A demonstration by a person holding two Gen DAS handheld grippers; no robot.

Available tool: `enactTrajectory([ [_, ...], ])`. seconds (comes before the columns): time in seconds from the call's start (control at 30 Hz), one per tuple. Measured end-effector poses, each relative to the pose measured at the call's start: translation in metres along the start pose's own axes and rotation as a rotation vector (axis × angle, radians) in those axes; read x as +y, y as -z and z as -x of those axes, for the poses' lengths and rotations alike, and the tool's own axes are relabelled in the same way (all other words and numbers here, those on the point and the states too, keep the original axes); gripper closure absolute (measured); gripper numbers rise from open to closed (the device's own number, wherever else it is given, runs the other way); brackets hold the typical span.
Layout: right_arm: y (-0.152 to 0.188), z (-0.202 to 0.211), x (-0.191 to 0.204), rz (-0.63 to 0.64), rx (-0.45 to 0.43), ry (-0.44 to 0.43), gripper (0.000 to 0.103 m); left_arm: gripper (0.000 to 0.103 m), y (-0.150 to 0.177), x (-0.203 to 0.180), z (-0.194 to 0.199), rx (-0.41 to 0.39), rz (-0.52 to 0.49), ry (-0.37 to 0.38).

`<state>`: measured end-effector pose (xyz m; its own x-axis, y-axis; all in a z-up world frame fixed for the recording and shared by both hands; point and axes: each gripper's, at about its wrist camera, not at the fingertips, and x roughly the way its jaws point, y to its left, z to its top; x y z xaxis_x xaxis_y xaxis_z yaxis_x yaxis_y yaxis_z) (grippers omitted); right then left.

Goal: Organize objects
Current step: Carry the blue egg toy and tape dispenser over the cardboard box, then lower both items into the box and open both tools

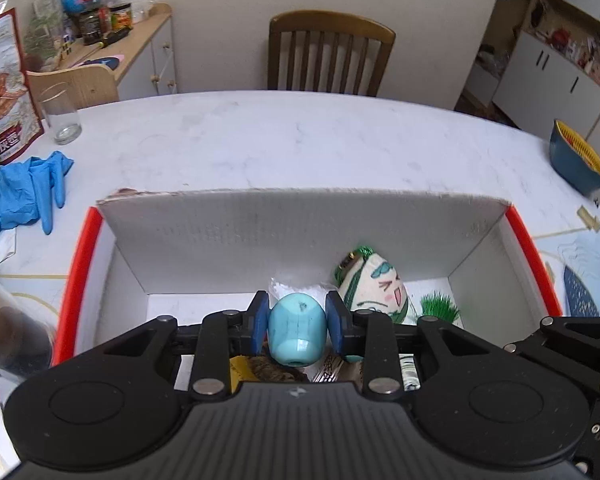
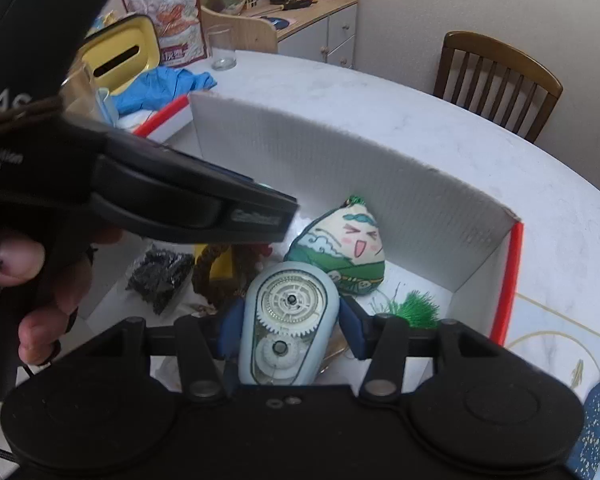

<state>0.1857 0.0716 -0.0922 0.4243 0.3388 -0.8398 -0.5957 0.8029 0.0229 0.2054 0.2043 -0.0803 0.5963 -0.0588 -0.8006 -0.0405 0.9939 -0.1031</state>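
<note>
Two grippers hang over the same red-edged box [image 1: 518,224], and each of your views fills in what the other hides. In your left wrist view, the left gripper [image 1: 298,326] has its jaws clenched on a turquoise egg-shaped piece [image 1: 297,330], blue pads pressing it at 9 and 3 o'clock, above the box's white floor. Just past it, toward 1 o'clock, lies the cartoon-faced pouch [image 1: 382,286], with a green tassel [image 1: 440,306] beside it at 3 o'clock from the pouch. That view alone shows you the blue and yellow bowl [image 1: 580,158] at the worktop's [image 1: 300,140] far right edge.

Your right wrist view shows the right gripper [image 2: 290,330] grasping a pale blue correction-tape dispenser [image 2: 288,320], gears visible through its clear face, jaws set against its sides. Only here do you see the box's nearer contents: a bag of small black bits [image 2: 160,276] at 9 o'clock from the dispenser and a brown cord [image 2: 206,276] beside it. Your hand [image 2: 40,292] and the left gripper's black body cross the view at 9 to 10 o'clock. A yellow tissue box [image 2: 120,56] sits at 11 o'clock.

Both views share the blue gloves [image 1: 20,196], the drinking glass [image 1: 62,116] and the wooden chair [image 1: 328,56].
</note>
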Motion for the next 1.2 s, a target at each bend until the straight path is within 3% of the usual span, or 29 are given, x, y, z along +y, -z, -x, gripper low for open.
enactTrajectory([
  [0.3, 0.002, -0.005, -0.001, -0.012, 0.008, -0.01, 0.053, 0.073, 0.001, 0.003, -0.016, 0.075, 0.005, 0.003],
  [0.7, 0.005, 0.01, -0.007, -0.028, -0.018, -0.011, 0.046, 0.073, 0.001, 0.001, -0.015, 0.086, -0.002, -0.012],
  [0.8, 0.007, 0.017, -0.01, -0.041, -0.029, -0.011, 0.044, 0.063, 0.001, 0.001, -0.008, 0.067, 0.003, -0.023],
  [0.87, 0.009, 0.021, -0.012, -0.054, -0.036, -0.011, 0.044, 0.047, 0.002, 0.0, 0.001, 0.041, 0.003, -0.028],
  [1.2, 0.018, 0.052, -0.023, -0.119, -0.097, -0.025, 0.04, 0.043, 0.006, -0.003, 0.039, -0.038, 0.006, -0.031],
])
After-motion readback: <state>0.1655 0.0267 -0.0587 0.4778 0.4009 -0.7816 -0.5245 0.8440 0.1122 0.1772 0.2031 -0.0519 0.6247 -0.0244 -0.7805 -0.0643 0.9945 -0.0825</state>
